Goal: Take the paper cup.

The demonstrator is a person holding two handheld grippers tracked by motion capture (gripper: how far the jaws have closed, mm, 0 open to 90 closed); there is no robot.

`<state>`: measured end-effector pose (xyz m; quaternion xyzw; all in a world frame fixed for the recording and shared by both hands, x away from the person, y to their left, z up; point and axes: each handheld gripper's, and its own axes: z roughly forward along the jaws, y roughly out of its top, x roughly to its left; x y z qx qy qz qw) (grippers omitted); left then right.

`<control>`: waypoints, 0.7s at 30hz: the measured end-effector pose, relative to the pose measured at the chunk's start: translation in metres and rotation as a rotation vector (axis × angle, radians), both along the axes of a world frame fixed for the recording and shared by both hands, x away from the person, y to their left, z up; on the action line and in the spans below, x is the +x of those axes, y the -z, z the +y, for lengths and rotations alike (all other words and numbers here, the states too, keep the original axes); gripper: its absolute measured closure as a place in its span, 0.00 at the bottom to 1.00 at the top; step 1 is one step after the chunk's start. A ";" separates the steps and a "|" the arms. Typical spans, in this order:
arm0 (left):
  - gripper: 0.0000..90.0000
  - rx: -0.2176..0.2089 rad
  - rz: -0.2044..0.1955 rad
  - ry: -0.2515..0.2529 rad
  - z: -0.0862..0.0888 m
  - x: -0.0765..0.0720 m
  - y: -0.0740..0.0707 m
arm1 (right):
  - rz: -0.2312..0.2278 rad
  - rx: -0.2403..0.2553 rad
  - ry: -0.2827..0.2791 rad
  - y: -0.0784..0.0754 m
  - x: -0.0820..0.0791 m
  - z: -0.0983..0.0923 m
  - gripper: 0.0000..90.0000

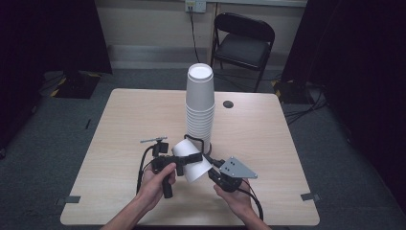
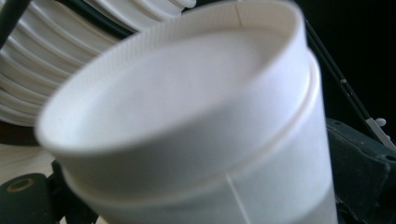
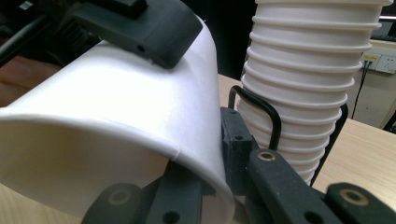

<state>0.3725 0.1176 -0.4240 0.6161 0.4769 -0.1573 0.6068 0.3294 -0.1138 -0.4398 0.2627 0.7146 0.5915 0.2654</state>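
A single white paper cup [image 1: 195, 165] lies tilted just above the table, in front of a tall upside-down stack of white cups [image 1: 199, 103]. My right gripper [image 1: 210, 166] is shut on the wall of the cup at its rim [image 3: 205, 186]. My left gripper [image 1: 178, 160] straddles the base end of the cup with its jaws wide. One of its fingers [image 3: 144, 25] lies along the cup's upper side [image 3: 107, 116]. In the left gripper view the cup's recessed base [image 2: 182, 107] faces me close up, with the stack [image 2: 46, 56] behind it.
The light wooden table [image 1: 129, 120] has a small dark hole [image 1: 228, 104] behind the stack. A black folding chair [image 1: 244, 40] stands beyond the far edge. A black wire loop [image 3: 261, 112] sits against the foot of the stack [image 3: 308, 84].
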 end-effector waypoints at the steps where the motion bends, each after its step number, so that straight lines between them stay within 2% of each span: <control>1: 0.08 0.000 0.000 0.000 0.000 0.000 0.000 | 0.000 0.000 0.000 0.000 0.000 0.000 0.96; 4: 0.08 0.005 -0.003 0.004 0.000 0.000 0.000 | 0.018 -0.011 -0.003 -0.001 -0.002 -0.002 0.96; 7: 0.08 -0.010 -0.001 0.009 -0.001 0.002 0.001 | 0.023 -0.024 0.001 -0.003 -0.003 -0.004 0.97; 10: 0.08 -0.009 0.013 0.010 0.000 0.004 0.003 | 0.038 -0.038 -0.001 -0.003 -0.005 -0.007 0.96; 13: 0.12 -0.013 0.018 0.005 0.003 0.006 0.004 | 0.054 -0.059 -0.009 -0.002 -0.007 -0.013 0.96; 15: 0.13 -0.008 0.007 -0.006 0.004 0.007 0.004 | 0.061 -0.061 -0.006 -0.002 -0.006 -0.015 0.97; 16: 0.15 -0.010 0.000 -0.016 0.005 0.007 0.004 | 0.079 -0.060 -0.001 -0.001 -0.006 -0.018 0.96; 18: 0.15 -0.019 0.002 -0.010 0.006 0.010 0.005 | 0.080 -0.060 -0.003 -0.001 -0.005 -0.018 0.96; 21: 0.17 -0.015 -0.019 -0.024 0.008 0.013 0.007 | 0.105 -0.080 -0.002 -0.001 -0.002 -0.024 0.97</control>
